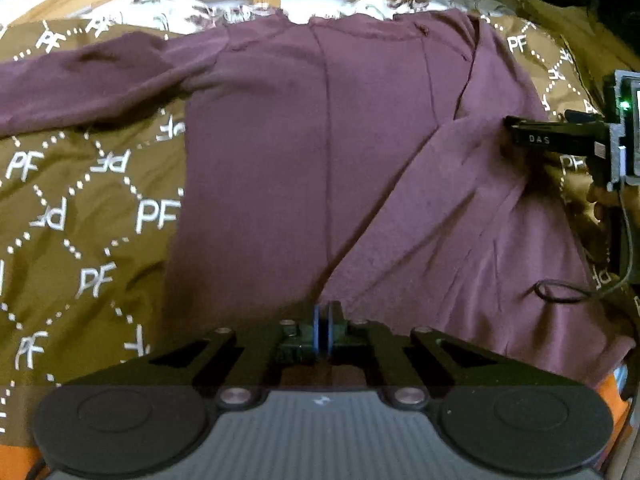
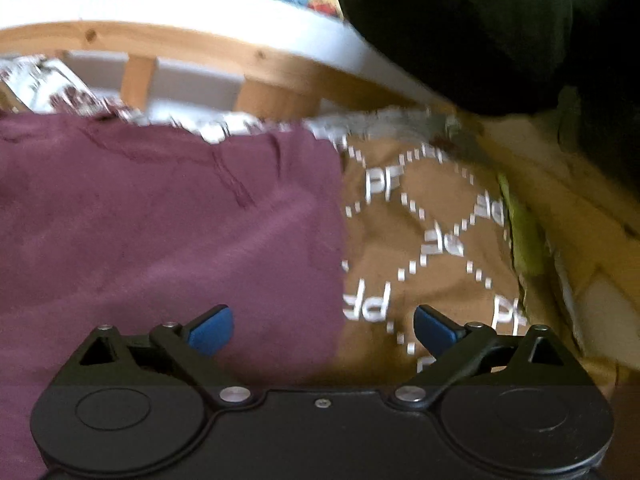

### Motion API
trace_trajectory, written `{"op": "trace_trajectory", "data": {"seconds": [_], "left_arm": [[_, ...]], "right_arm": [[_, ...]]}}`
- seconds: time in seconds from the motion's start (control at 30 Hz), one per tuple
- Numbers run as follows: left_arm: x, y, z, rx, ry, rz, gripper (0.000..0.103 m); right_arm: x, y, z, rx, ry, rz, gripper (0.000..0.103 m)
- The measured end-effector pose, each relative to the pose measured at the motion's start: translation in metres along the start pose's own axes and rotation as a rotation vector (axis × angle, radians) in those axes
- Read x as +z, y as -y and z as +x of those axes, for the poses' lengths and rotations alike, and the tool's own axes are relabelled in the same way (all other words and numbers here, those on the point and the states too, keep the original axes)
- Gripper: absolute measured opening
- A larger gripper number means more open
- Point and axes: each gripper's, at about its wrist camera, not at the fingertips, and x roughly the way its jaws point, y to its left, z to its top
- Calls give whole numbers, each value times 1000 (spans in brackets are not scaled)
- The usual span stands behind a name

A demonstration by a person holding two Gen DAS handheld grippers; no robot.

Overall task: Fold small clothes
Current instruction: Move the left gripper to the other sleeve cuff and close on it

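Note:
A maroon long-sleeved shirt (image 1: 280,152) lies spread on a brown bedspread (image 1: 80,220) printed with white "PF" marks. One sleeve stretches out to the left (image 1: 80,76); the other side is folded in a diagonal across the body (image 1: 440,200). My left gripper (image 1: 324,332) is shut at the shirt's near hem, its blue pads pressed together on the cloth. In the right wrist view my right gripper (image 2: 323,332) stands open just above the shirt's (image 2: 160,240) right edge, with nothing between its pads. One of its fingers (image 1: 532,136) shows at the shirt's right side.
A wooden bed frame with slats (image 2: 136,76) runs along the far side, with a white patterned cloth (image 1: 180,16) under it. A dark bundle (image 2: 480,32) sits at the upper right. A thin black cable (image 1: 560,292) loops over the shirt's right part.

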Motion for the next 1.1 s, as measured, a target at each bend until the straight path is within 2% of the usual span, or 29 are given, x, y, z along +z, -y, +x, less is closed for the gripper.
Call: {"op": "trace_trajectory", "data": {"seconds": [0.07,0.17,0.3,0.33,0.4,0.43,0.47,0.6,0.77,0.87,1.0,1.1], "left_arm": [[3,-1,3,-1,-9,-4,2],[1,2,5,8,-8,25,4],[0,6,5,18,-8,40,7],[0,5,4,19,-7,37,13],[1,4,3,15,-3,26,34],[1,2,3,8,-3,14,56],[1,0,2,0,-3,-1,68],[5,-11,-5,-14,24,-49,70],[12,-42,-33,47,177,-168,92],[19,-70,-58,148,302,-278,100],[31,-111,-89,266,409,-392,102],[44,-152,-100,313,429,-445,102]], "right_arm": [[-5,0,9,0,-38,10,101],[-5,-3,9,-20,-23,-7,102],[-4,-7,-4,-46,48,-50,102],[-3,-8,-5,-66,58,-64,102],[-2,-6,-3,-120,56,-75,102],[-3,-4,0,-146,40,-75,102],[-5,0,4,-159,19,-68,102],[-9,14,10,-156,-22,-7,102],[-2,16,-18,-121,30,27,102],[1,13,-46,-81,78,63,102],[4,7,-78,4,121,117,102],[7,-1,-98,69,139,144,102]]}}
